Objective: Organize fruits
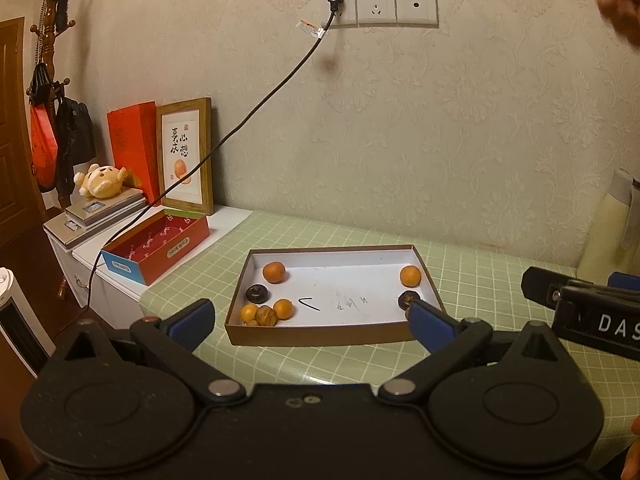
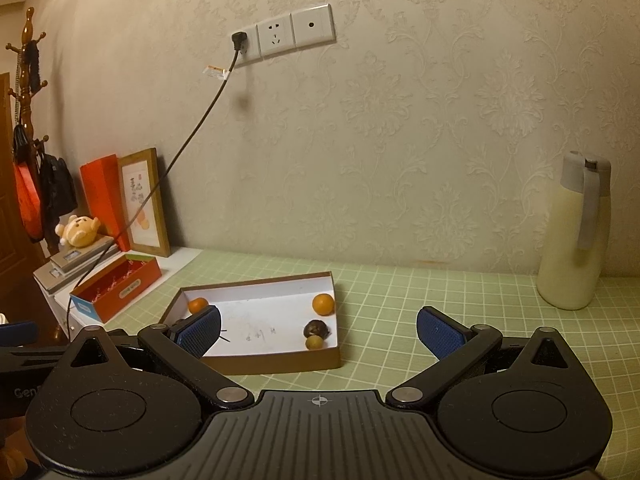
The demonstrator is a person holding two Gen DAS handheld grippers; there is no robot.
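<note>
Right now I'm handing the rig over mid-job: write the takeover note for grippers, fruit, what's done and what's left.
Left gripper: open, empty, held short of the tray's near wall.
Right gripper: open, empty, beside the tray's near right corner.
Shallow cardboard tray on the green checked cloth holds all the fruit: left cluster with oranges, a dark fruit and a walnut; right end has an orange, a dark fruit and a small yellowish one.
Done: nothing gripped.
Left: sorting.

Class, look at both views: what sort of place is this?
Probably a room in a home: patterned wallpaper, a coat stand hung with bags, a plush toy and a framed picture beside the table.
</note>
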